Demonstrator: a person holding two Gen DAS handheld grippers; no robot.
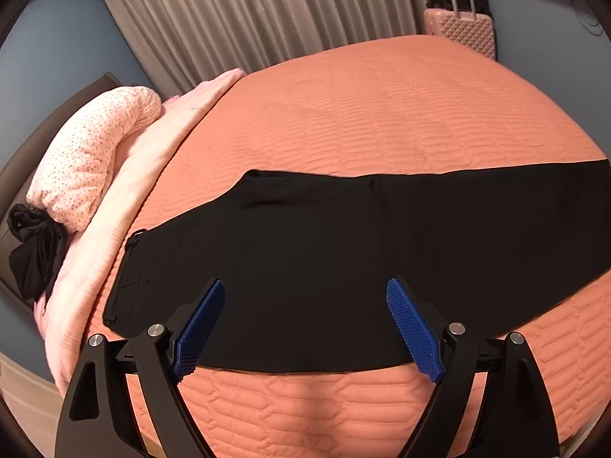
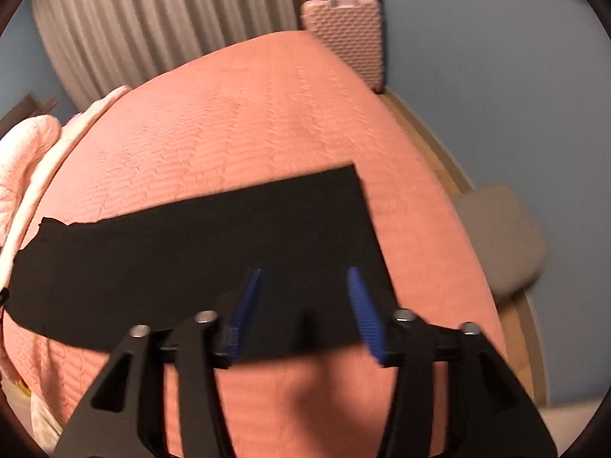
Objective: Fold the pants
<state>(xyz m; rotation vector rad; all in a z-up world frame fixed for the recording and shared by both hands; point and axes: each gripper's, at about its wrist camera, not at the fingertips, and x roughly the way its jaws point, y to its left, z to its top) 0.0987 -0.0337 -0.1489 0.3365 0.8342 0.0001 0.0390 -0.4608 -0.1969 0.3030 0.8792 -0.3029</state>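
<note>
Your long black fabric pants (image 1: 343, 236) lie flat across the quilted salmon-pink bed cover (image 1: 382, 114), long axis left to right, waistband under your spread, empty left tool (image 1: 305, 290) at lower frame, hem probably nearest your right tool (image 2: 305, 278), also parted and empty despite the blur.
</note>
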